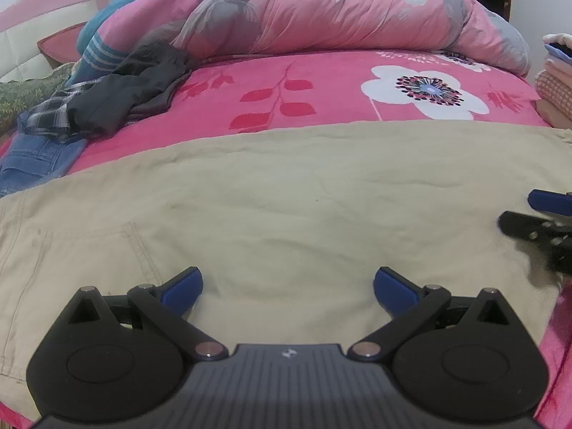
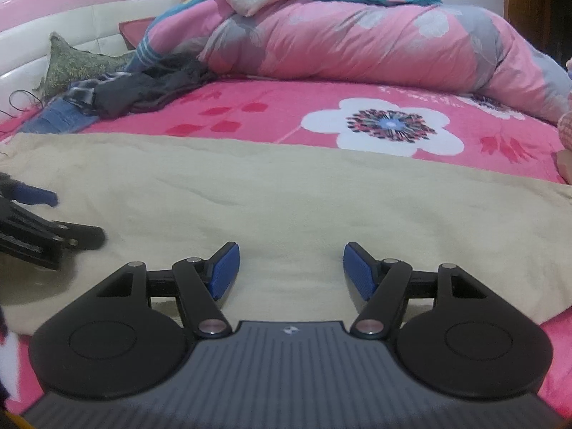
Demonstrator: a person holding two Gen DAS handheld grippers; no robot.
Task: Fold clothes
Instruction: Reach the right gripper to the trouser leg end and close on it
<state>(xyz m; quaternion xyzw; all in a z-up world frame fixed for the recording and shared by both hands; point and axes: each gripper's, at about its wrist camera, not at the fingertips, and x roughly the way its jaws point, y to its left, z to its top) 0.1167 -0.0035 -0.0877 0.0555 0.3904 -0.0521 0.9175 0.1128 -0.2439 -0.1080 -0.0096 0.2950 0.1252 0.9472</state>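
Note:
Beige trousers (image 1: pixel 286 193) (image 2: pixel 286 193) lie spread flat across the pink flowered bed sheet (image 1: pixel 321 89) (image 2: pixel 271 111), a stitched pocket (image 1: pixel 93 250) showing at the left. My left gripper (image 1: pixel 287 291) hovers low over the near part of the cloth, open, with nothing between its blue pads. My right gripper (image 2: pixel 289 271) is open too, low over the same cloth further right. Each gripper shows in the other's view: the right gripper (image 1: pixel 536 218) at the right edge, the left gripper (image 2: pixel 43 221) at the left edge.
A bunched pink and grey quilt (image 1: pixel 339 10) (image 2: pixel 357 35) fills the back of the bed. A heap of dark clothes (image 1: pixel 121 89) (image 2: pixel 143 89), a plaid piece and blue jeans (image 1: pixel 35 157) sits at the back left. Folded items (image 1: pixel 554 82) rest at the right edge.

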